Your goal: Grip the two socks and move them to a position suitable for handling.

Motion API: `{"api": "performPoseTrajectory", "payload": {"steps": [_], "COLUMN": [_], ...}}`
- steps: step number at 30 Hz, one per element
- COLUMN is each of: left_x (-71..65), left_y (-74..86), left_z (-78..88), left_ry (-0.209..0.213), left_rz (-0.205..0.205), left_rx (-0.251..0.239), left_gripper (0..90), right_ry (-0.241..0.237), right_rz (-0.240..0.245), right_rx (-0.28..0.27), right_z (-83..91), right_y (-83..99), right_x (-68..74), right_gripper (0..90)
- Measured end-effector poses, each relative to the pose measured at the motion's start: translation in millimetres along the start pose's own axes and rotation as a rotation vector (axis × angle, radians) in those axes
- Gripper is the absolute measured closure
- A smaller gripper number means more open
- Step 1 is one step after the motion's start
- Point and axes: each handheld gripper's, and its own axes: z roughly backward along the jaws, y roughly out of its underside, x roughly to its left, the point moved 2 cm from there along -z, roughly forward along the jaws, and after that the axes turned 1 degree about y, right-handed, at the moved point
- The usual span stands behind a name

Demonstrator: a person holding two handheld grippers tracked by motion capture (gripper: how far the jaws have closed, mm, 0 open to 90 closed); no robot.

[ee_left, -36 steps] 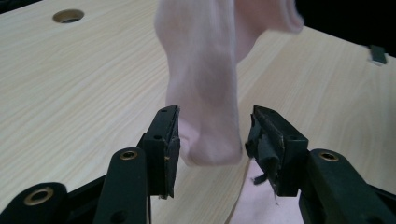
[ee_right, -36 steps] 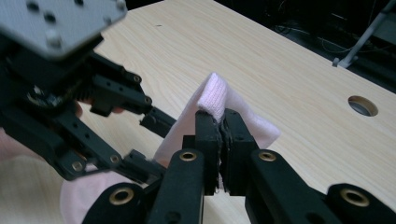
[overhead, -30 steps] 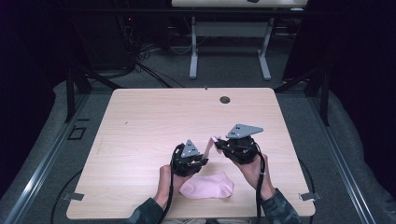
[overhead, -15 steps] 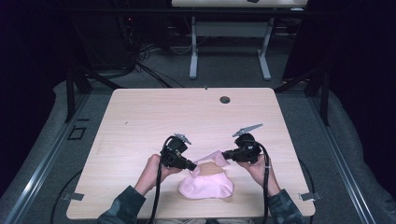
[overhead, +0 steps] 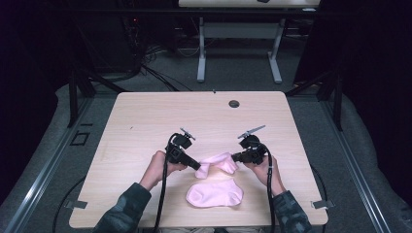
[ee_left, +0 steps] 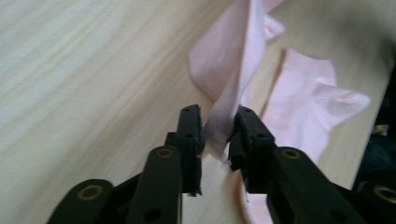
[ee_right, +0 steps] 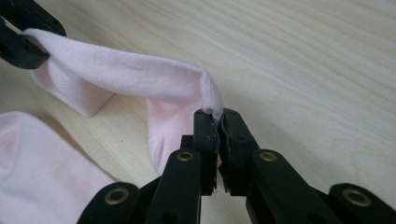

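The held pink sock [overhead: 218, 162] hung stretched between the two grippers, lifted off the wooden worktop [overhead: 145, 126] near its front middle. The left gripper [overhead: 197, 166] had its jaws clenched on one end of that sock; in the left gripper view the pink fabric [ee_left: 233, 65] ran up from between the two black jaws, pinched as a thin fold, with the rest of it rising and spreading above. The right gripper [overhead: 234, 157] gripped the other end; in the right gripper view a small bunch of the fabric [ee_right: 140, 74] sat squeezed between the closed jaws, and the sock arched away to the upper left, where the left gripper [ee_right: 18, 42] held its far end. The middle of the sock sagged a little, its lower fold reaching down toward the worktop.

A second pink sock [overhead: 214, 194] lay flat on the worktop just in front of the held one, nearer the person, apart from both grippers. It also showed in the left gripper view [ee_left: 317, 107] to the right of the jaws and in the right gripper view [ee_right: 42, 172] at lower left.

The person's left hand [overhead: 163, 165] and right hand [overhead: 262, 167] held the grippers, with cables trailing back along the forearms. A small dark round fitting [overhead: 234, 104] sat in the worktop near its far edge, well apart from the socks.
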Motion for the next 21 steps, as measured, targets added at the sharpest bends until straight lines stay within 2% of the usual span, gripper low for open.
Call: {"api": "performPoseTrajectory", "payload": {"steps": [1,3,5,7,9,11,12,13,14,16,17,18,19,20,21], "left_x": [0.0,0.6,-2.4,-4.8,-7.9,-12.8,-16.5,-16.5,-26.6,-38.2,-38.2,-51.5,-51.5,-57.5,-68.2], "left_y": [0.0,4.4,7.1,8.6,9.4,11.0,12.4,12.4,17.1,24.5,24.5,33.9,33.9,39.0,49.5], "left_z": [0.0,-5.2,-10.0,-13.1,-10.9,-2.7,2.1,2.1,13.7,24.9,24.9,34.0,34.0,37.6,41.2], "left_ry": [0.000,-0.007,-0.018,-0.018,-0.013,-0.018,-0.007,-0.007,-0.014,0.020,0.020,0.055,0.055,0.077,0.113], "left_rz": [0.000,-0.010,-0.034,-0.050,-0.054,-0.068,-0.068,-0.068,-0.088,-0.101,-0.101,-0.110,-0.110,-0.110,-0.108], "left_rx": [0.000,-0.006,-0.030,-0.056,-0.088,-0.113,-0.127,-0.127,-0.138,-0.146,-0.146,-0.146,-0.146,-0.142,-0.128], "left_gripper": [67.3,67.6,77.4,88.0,88.8,89.1,89.1,89.1,89.1,89.1,89.1,89.0,89.0,89.0,89.0], "right_ry": [0.015,0.004,0.018,0.009,0.012,0.002,-0.006,-0.006,-0.017,-0.028,-0.042,-0.054,-0.074,-0.074,-0.106], "right_rz": [0.010,0.018,0.017,0.021,0.028,0.041,0.051,0.051,0.065,0.077,0.085,0.086,0.088,0.088,0.093], "right_rx": [0.002,-0.010,-0.019,-0.023,-0.035,-0.047,-0.054,-0.054,-0.077,-0.093,-0.100,-0.104,-0.108,-0.108,-0.096], "right_z": [-0.3,-2.2,-4.7,-6.9,-6.7,0.6,7.8,7.8,25.0,45.3,55.2,64.7,72.9,72.9,86.0], "right_y": [0.2,1.6,3.7,5.7,8.2,11.0,12.2,12.2,15.5,19.4,22.0,24.7,27.8,27.8,34.7], "right_x": [-0.2,1.0,1.8,0.9,1.8,5.7,8.3,8.3,14.8,21.9,26.2,30.4,34.5,34.5,43.6], "right_gripper": [85.8,85.8,85.7,85.7,86.1,86.3,86.4,86.4,86.4,86.4,86.4,86.4,86.4,86.4,86.4]}}
